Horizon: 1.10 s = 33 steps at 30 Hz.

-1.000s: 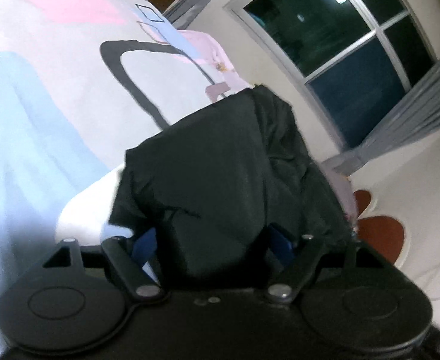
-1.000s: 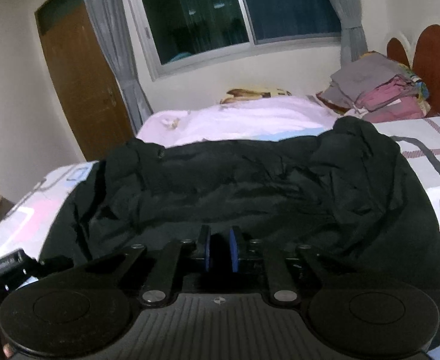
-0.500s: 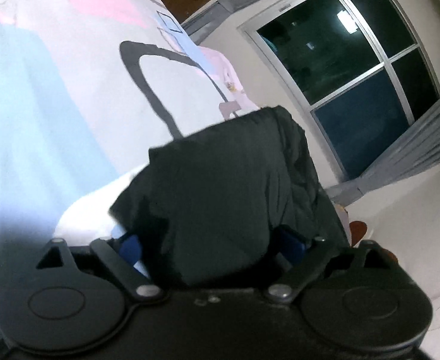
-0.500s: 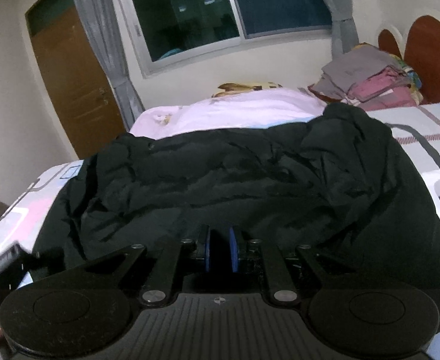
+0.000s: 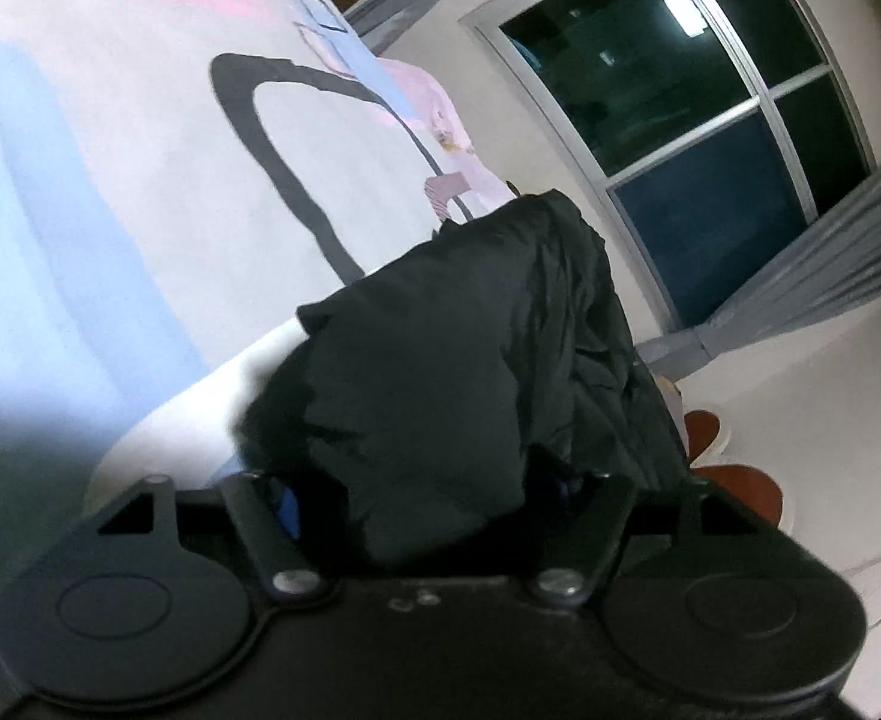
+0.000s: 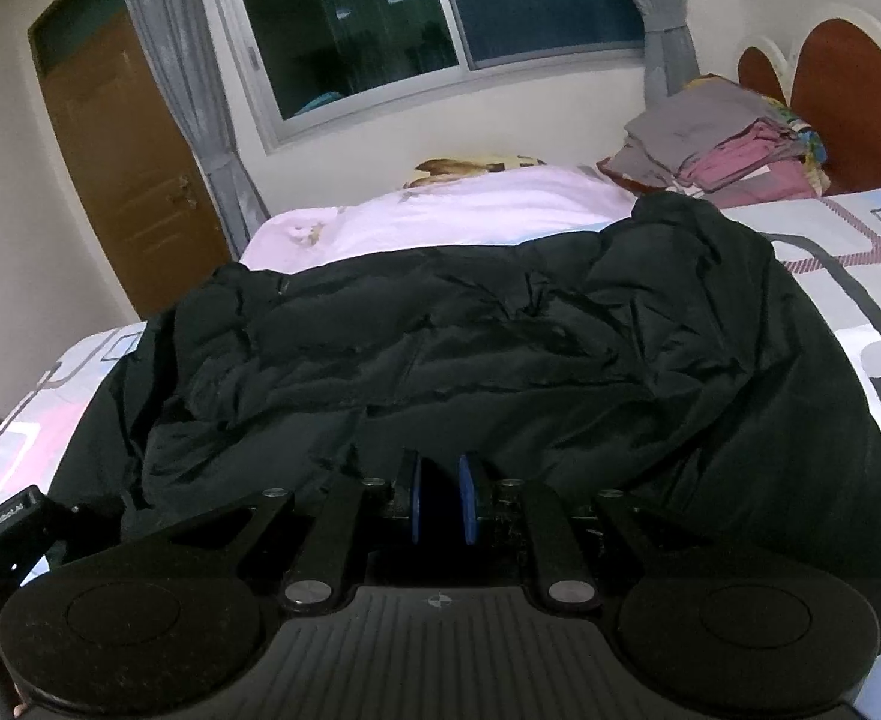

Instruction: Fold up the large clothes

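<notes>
Through the left wrist camera, the left hand-held gripper point(image 5: 425, 495) has its two fingers set wide apart, with a thick bunch of the black jacket point(image 5: 440, 372) sitting between them. The cloth hides the blue pads, so I cannot tell if they squeeze it. The jacket rises up from the gripper in a dark heap. Behind it lies the bed point(image 5: 140, 192), with a sheet in white, blue and pink and a fat grey loop drawn on it. A dark window point(image 5: 680, 120) and a grey curtain point(image 5: 830, 264) fill the far side.

Through the right wrist camera, the right hand-held gripper point(image 6: 440, 501) pinches a fold of the black jacket point(image 6: 500, 348) between its blue pads point(image 6: 469, 501), which sit close together. The jacket spreads across the bed point(image 6: 848, 252), almost from one side edge to the other. A pink blanket point(image 6: 440, 216) lies past it. A pile of folded clothes point(image 6: 722, 144) sits near the far right corner by the headboard point(image 6: 848, 108). A brown door point(image 6: 128, 180) stands on the left.
</notes>
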Tool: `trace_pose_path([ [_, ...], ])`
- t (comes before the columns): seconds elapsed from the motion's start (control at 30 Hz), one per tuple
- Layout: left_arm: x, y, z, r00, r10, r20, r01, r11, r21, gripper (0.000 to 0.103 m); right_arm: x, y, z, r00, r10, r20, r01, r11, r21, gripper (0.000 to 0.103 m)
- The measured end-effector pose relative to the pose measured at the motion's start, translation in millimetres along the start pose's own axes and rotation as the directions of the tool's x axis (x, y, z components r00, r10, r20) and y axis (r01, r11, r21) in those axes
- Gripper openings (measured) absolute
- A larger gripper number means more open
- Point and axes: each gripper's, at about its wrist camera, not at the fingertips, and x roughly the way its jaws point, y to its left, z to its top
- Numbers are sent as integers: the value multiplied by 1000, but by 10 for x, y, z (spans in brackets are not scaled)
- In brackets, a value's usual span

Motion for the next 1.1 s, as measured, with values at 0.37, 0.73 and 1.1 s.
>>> trace_pose_path([
  [0.37, -89, -11, -58, 1000, 4, 30, -4, 1000, 18, 68, 309, 161, -16, 998, 5, -59, -8, 999, -47, 13],
  [0.73, -336, -299, -41, 994, -78, 76, 65, 984, 166, 23, 333, 181, -54, 997, -5, -75, 3, 999, -37, 13],
  [1.1, -546, -1169, -279, 988, -133, 74, 78, 861, 503, 22, 424, 70, -170, 997, 0, -76, 2, 1000, 31, 13],
])
